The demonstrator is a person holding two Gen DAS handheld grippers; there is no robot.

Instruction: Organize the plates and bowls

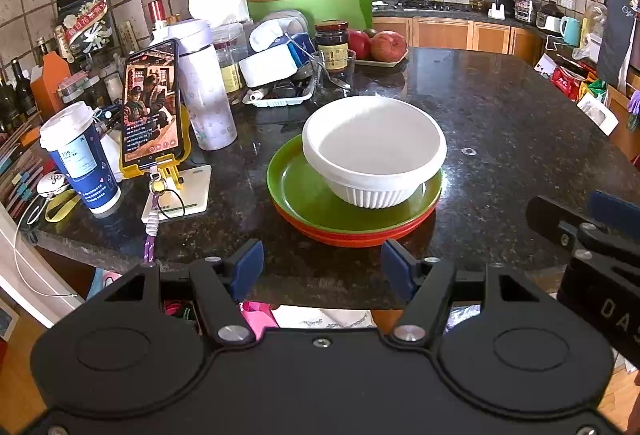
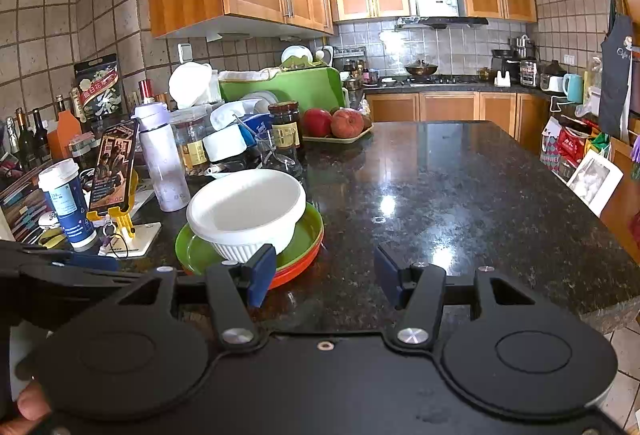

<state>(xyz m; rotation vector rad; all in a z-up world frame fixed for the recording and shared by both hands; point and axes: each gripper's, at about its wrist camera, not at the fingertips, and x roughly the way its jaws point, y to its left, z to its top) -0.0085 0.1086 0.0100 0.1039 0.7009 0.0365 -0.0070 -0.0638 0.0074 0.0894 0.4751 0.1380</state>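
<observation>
We see the stack already built near the front edge of the dark stone bench (image 1: 500, 123); a white bowl (image 1: 374, 151) sits upright on a green plate (image 1: 304, 191), and that plate rests on an orange plate (image 1: 356, 235) touching the bench; the bowl sits off-centre on the green plate, toward its far right side, in the left wrist view; from the right wrist view the same stack lies to the left, bowl (image 2: 246, 211) over green plate (image 2: 192, 251) over orange plate (image 2: 292, 273).

The left tool (image 1: 322, 269) has its jaws spread with nothing between them, hovering just short of the stack's near rim and apart from it; the right tool (image 2: 324, 277) is also spread and empty, beside the stack over bare bench; its left pad overlaps the plate edge in the picture, but we cannot tell if it touches.

We judge the task close to done; plates nested, bowl on top, both tools free; we see no other loose plate or bowl on the open bench; the clutter at the back holds a green dish rack (image 1: 316, 7) with some white ware, too crowded to tell if it belongs to the job; what may be left is centring the bowl or moving the stack, a guess only.
</observation>
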